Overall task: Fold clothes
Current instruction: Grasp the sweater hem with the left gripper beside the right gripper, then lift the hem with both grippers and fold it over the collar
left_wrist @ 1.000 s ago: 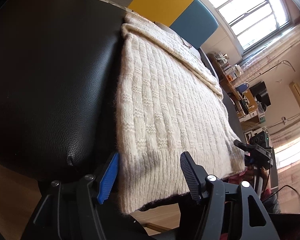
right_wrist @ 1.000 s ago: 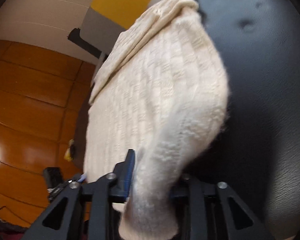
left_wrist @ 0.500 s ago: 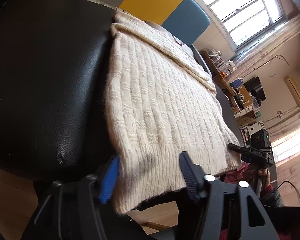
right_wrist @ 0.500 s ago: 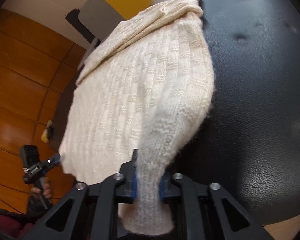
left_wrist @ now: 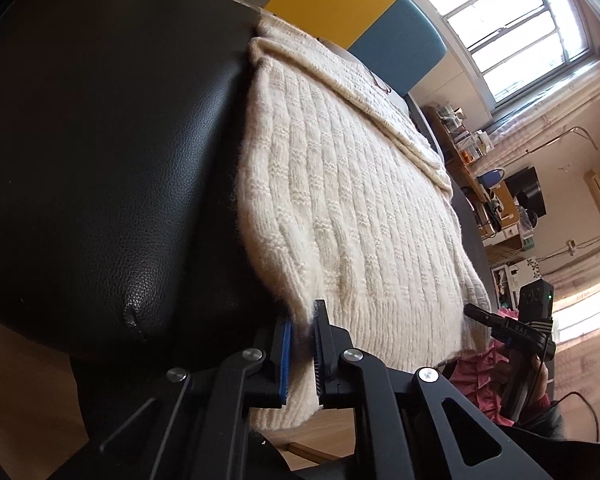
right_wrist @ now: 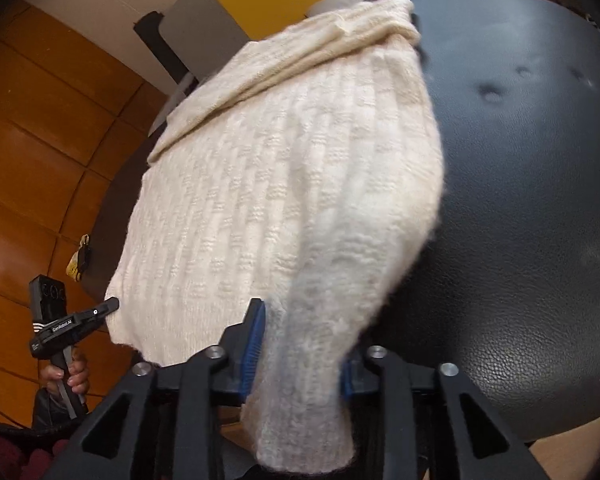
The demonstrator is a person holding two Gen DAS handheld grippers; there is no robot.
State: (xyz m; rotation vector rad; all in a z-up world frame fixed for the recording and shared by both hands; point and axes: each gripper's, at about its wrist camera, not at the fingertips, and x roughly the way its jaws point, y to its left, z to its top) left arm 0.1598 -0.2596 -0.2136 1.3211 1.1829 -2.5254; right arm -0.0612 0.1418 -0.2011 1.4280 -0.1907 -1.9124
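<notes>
black padded seat [left_wrist: 100,152] carried cream knit sweater [left_wrist: 340,208], spread flat, hem hanging over near edge. step in hand, as judged: gripping near hem corners for fold toward far collar. left tool [left_wrist: 302,344] had just been closing, pinched tight on left hem corner. right tool [right_wrist: 300,344] had just been opening; right hem corner lay between jaws, pads seemingly no longer pressing. next move likely called for right tool to re-clamp, then both to lift together.
</notes>
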